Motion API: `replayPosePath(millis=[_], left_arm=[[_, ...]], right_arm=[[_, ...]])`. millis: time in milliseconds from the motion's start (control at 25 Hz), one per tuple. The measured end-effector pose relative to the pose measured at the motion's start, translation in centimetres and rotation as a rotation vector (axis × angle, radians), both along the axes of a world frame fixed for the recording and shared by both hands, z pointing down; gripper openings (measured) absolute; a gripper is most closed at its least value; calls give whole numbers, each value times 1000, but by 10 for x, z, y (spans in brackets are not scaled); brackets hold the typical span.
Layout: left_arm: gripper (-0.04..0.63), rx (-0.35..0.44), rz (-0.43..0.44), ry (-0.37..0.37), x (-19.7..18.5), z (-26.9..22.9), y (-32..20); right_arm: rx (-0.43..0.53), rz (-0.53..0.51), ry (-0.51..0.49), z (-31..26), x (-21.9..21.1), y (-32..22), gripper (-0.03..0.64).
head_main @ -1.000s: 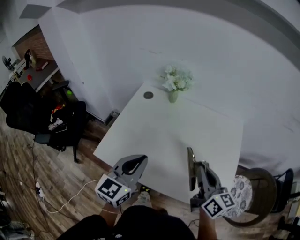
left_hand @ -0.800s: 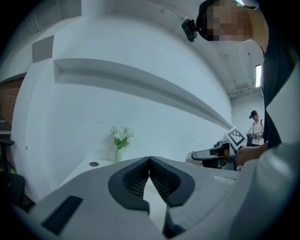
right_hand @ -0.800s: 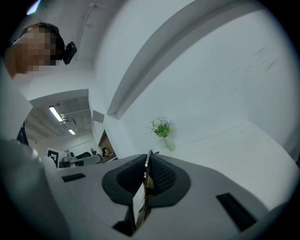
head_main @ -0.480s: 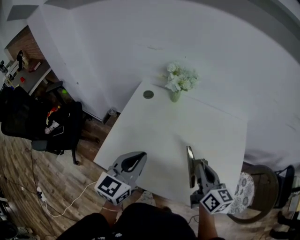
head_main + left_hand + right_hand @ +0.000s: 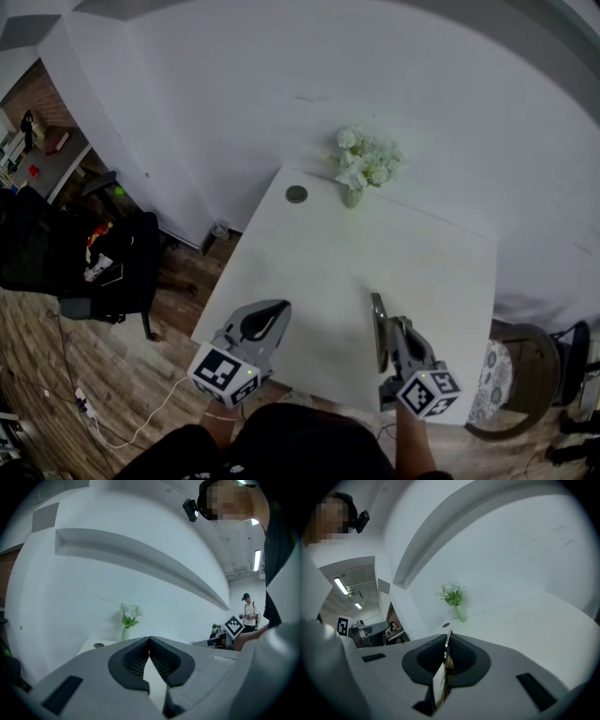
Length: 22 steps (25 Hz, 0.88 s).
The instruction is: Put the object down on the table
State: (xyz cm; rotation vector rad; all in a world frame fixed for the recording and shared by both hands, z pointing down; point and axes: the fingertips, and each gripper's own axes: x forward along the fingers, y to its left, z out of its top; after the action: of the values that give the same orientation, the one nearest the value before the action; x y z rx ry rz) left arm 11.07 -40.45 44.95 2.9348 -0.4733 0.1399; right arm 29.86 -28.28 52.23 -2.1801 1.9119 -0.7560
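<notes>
A thin flat object with a shiny edge [image 5: 377, 330] stands on edge over the near part of the white table [image 5: 375, 253]. My right gripper [image 5: 392, 330] is shut on it. In the right gripper view the flat object [image 5: 447, 649] sits edge-on between the dark pads [image 5: 461, 657], above the tabletop. My left gripper [image 5: 279, 311] hovers over the table's near left edge. Its jaws meet at the tips with nothing between them, as the left gripper view [image 5: 149, 640] also shows.
A vase of white flowers [image 5: 364, 167] and a small dark round disc [image 5: 296, 194] stand at the table's far edge by the wall. A black office chair [image 5: 84, 267] is on the left and a chair with a patterned cushion [image 5: 489, 394] on the right. A person stands far off [image 5: 248, 613].
The head view has drifted a little, so the table sits slightly lower and to the right. Both grippers keep about the same place, and the right one still holds the flat object.
</notes>
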Motion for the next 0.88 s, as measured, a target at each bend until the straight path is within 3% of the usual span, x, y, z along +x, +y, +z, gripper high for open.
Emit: replayPosePath(millis=[880], left_arm=[[-2, -22, 51, 0, 1, 12, -30]], right_arm=[[-146, 68, -54, 67, 1, -25, 12]])
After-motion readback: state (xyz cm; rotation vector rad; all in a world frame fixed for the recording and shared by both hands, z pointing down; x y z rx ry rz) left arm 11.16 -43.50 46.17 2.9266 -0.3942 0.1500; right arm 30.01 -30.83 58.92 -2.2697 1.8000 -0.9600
